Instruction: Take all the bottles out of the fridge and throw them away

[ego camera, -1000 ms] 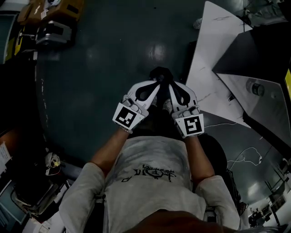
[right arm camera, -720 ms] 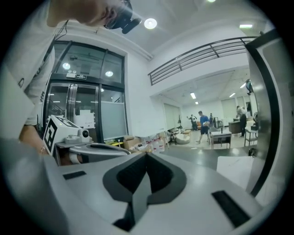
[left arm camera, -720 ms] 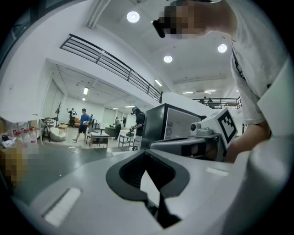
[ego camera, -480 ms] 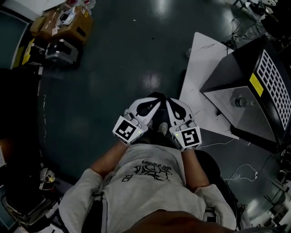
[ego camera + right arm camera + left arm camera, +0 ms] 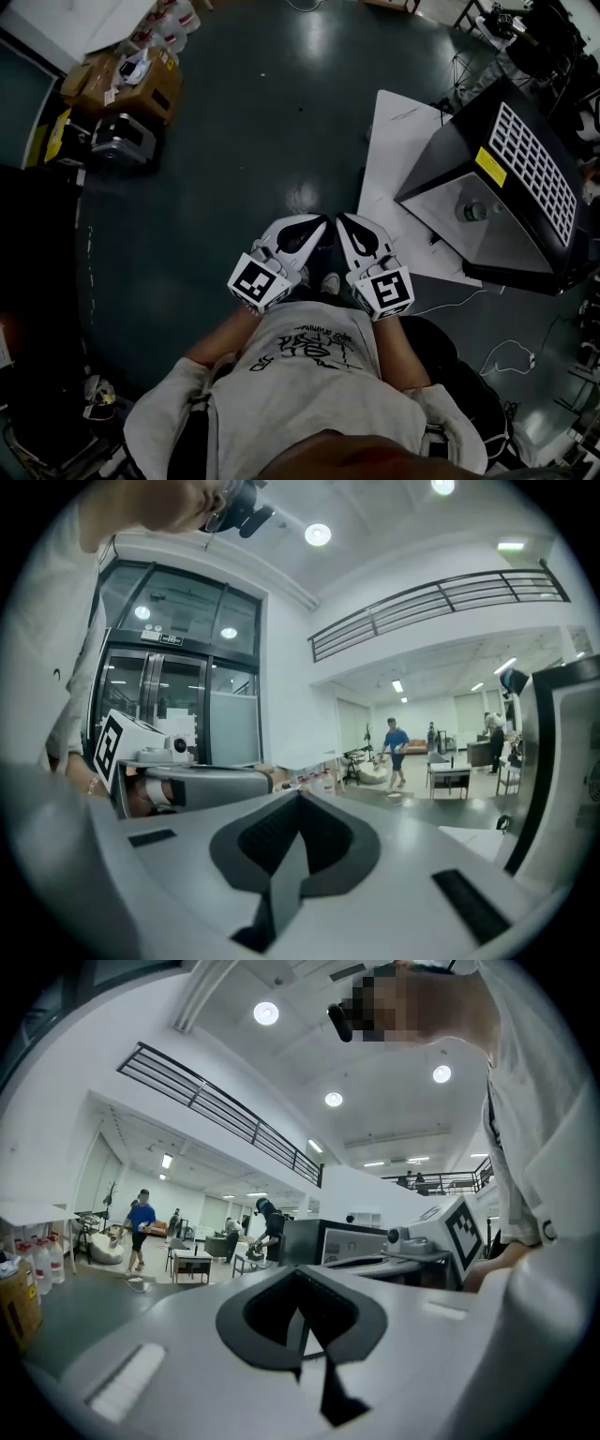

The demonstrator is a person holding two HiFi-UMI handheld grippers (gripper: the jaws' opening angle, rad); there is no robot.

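Note:
I stand on a dark floor with both grippers held side by side in front of my chest. In the head view my left gripper (image 5: 313, 228) and right gripper (image 5: 343, 225) are both shut, with nothing between the jaws. The left gripper view (image 5: 300, 1283) and right gripper view (image 5: 300, 801) show the same empty, shut jaws pointing across a large hall. The black fridge (image 5: 511, 150), with a white grille on its upper face, stands to my right, apart from both grippers. On its grey surface sits a small round-capped thing (image 5: 472, 211), possibly a bottle.
The fridge rests on a white board (image 5: 394, 141) on the floor. Cardboard boxes (image 5: 141, 80) and a grey case (image 5: 122, 141) stand at the upper left. Cables (image 5: 511, 352) trail on the right. A person in blue (image 5: 141, 1227) walks far off in the hall.
Both grippers have risen together, still side by side, and the floor looks farther away. More of the fridge and its white grille has come into the head view.

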